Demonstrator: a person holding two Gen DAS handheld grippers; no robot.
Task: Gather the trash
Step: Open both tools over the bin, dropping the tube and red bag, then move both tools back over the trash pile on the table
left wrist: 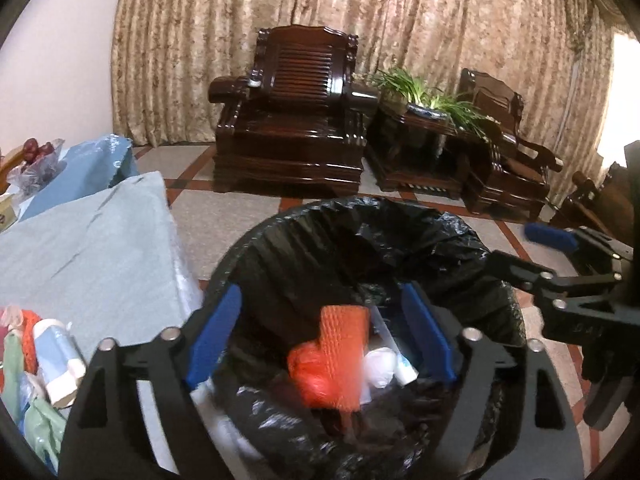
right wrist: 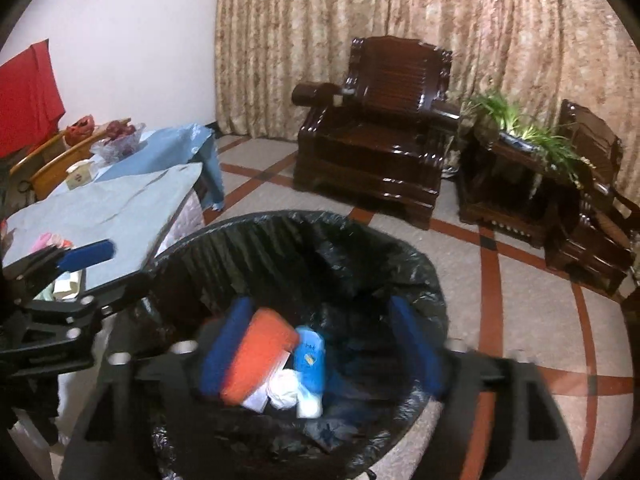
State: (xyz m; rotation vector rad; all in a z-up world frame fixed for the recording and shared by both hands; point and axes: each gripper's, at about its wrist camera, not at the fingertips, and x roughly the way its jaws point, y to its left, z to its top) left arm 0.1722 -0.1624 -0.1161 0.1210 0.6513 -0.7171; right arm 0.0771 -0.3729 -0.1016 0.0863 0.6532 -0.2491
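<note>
Black liner rims the trash bin point(left wrist: 400, 220) at lower centre. Your left gripper point(left wrist: 320, 336) and right gripper point(right wrist: 324, 344) hang over it, fingers spread wide, holding nothing. Orange netting point(left wrist: 344, 352) lies inside.

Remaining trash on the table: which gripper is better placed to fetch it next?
Left. The left gripper hangs open over the bin right beside the leftover wrappers on the table; the right gripper, also open, sits on the bin's far side.

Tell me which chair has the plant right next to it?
Both do: the plant sits on a stand between them. The big armchair faces us squarely; the smaller chair, on the plant's other side, is turned sideways.
</note>
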